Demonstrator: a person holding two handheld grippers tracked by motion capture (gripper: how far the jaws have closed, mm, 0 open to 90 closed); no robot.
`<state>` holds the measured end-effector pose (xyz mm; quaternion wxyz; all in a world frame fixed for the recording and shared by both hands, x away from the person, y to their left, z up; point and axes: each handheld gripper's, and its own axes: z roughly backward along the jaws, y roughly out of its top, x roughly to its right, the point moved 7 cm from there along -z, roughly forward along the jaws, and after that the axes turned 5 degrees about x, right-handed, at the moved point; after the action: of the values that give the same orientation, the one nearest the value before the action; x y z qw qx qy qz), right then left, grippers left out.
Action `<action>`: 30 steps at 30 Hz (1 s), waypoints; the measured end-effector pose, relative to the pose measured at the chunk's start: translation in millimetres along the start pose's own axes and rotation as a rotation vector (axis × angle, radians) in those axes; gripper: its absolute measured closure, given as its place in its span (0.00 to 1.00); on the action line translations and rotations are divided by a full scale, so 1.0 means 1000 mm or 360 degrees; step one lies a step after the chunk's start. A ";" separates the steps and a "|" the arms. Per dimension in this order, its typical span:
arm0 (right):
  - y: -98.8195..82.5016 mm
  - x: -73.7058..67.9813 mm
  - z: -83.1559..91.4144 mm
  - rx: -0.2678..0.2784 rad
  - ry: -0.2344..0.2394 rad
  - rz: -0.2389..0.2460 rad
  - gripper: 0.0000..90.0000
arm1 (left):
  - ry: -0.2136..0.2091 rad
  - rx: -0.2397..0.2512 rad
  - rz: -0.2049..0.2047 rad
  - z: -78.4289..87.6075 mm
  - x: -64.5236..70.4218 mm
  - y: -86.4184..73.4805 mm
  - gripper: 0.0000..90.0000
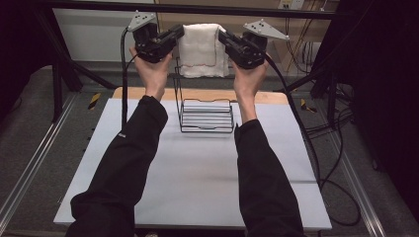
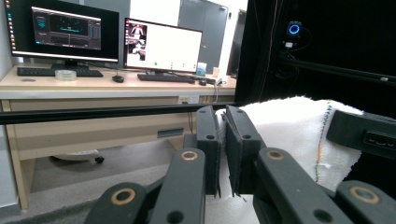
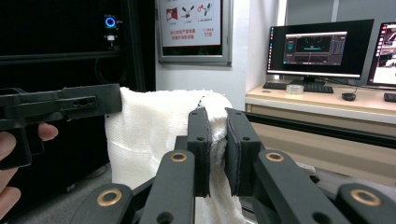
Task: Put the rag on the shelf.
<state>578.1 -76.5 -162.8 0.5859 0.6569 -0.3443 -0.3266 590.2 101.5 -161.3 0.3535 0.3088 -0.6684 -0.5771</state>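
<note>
White towel (image 1: 200, 49), folded double with its fold uppermost, hangs in the air beyond the table's (image 1: 197, 177) far edge, above the wire rack (image 1: 205, 116), each top corner pinched between the nearly closed jaws of left gripper (image 1: 177, 33) and right gripper (image 1: 223, 37), keeping it spread flat.

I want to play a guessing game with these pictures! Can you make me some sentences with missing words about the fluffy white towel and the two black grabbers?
1. The fluffy white towel is held up by ____ black grippers, the left gripper and the right gripper.
2. The towel's stitched edge is many-coloured, while its cloth is ____.
3. Below the towel, a black wire rack stands on the ____ table.
4. The person's sleeves are ____.

Missing words: two; white; white; black
</note>
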 end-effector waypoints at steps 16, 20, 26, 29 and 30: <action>-0.021 0.007 -0.001 -0.0062 0.0004 -0.0021 0.91 | -0.0016 -0.0065 -0.0019 -0.003 -0.002 -0.019 0.93; -0.024 0.007 0.002 -0.0070 0.0002 -0.0018 0.91 | -0.0025 -0.0087 -0.0029 -0.001 -0.001 -0.024 0.93; -0.032 0.006 0.006 -0.0100 0.0005 -0.0012 0.90 | -0.0037 -0.0114 -0.0031 0.002 -0.001 -0.032 0.93; -0.034 0.006 0.007 -0.0103 0.0008 -0.0014 0.90 | -0.0040 -0.0123 -0.0033 0.003 0.000 -0.035 0.93; -0.035 0.006 0.008 -0.0107 0.0007 -0.0014 0.90 | -0.0042 -0.0129 -0.0036 0.003 0.000 -0.035 0.93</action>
<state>577.0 -82.7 -198.4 0.6069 0.6391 -0.3289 -0.3392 587.6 97.6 -196.6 0.3504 0.2941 -0.6455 -0.6116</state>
